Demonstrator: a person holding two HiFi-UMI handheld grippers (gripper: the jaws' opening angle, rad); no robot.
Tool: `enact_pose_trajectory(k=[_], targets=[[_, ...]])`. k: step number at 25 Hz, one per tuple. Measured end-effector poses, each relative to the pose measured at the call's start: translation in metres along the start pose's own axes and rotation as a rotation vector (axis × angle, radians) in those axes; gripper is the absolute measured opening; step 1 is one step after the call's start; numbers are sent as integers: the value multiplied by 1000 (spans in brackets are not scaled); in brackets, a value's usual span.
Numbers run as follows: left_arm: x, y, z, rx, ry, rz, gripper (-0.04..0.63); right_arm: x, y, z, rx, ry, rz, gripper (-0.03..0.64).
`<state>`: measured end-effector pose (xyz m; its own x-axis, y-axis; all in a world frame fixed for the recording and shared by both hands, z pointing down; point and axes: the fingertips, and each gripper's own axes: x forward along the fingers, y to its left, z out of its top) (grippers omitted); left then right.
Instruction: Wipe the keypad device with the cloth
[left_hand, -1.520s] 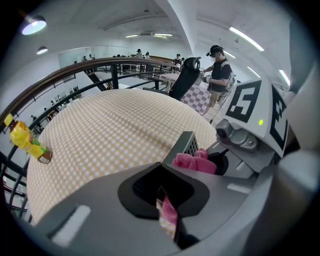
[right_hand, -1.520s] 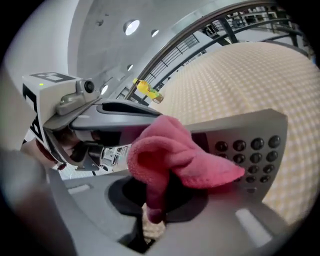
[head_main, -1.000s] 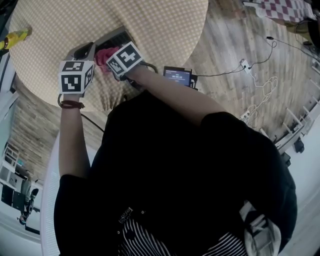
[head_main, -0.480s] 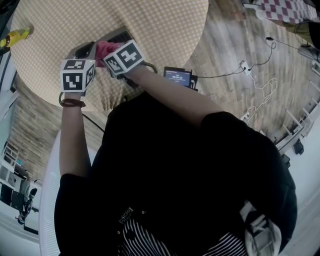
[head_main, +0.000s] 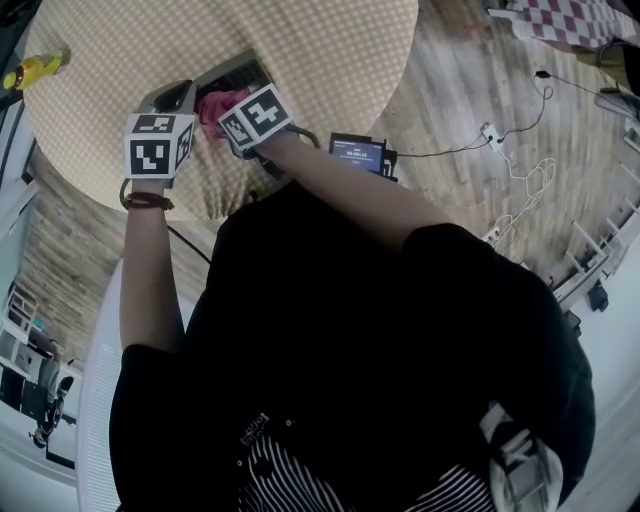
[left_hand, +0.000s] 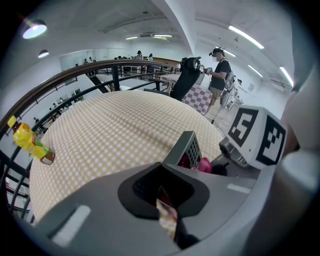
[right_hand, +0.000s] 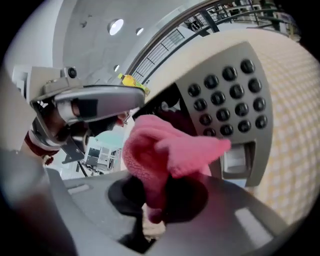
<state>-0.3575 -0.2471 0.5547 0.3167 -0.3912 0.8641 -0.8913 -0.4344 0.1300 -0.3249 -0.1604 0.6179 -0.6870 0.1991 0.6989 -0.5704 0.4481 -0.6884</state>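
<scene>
I record my right gripper (right_hand: 150, 202) with jaws clenched on the pink cloth (right_hand: 167, 150), pressed against the keypad device (right_hand: 235, 95). My left gripper (left_hand: 167, 192) jaws grasp its edge, holding it tilted over the checkered surface (head_main: 320, 50).

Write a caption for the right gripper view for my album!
The right gripper holds a pink cloth in front of the grey keypad device, over the checked table.

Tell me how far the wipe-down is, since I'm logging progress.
Done: the right gripper has the pink cloth clamped, and the left gripper holds the keypad device tilted up. In hand: the cloth seems pressed against it below the keys. Remaining: how much is wiped cannot be told.
</scene>
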Motion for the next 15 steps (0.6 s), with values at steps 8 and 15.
enact_pose_trajectory(k=[8, 15], targets=[[-1, -2, 1, -4, -2, 2, 3, -22, 24, 43, -73, -70, 24, 61], [-1, -1, 0, -6, -5, 16, 3, 0, -1, -3, -37, -10, -19, 61]])
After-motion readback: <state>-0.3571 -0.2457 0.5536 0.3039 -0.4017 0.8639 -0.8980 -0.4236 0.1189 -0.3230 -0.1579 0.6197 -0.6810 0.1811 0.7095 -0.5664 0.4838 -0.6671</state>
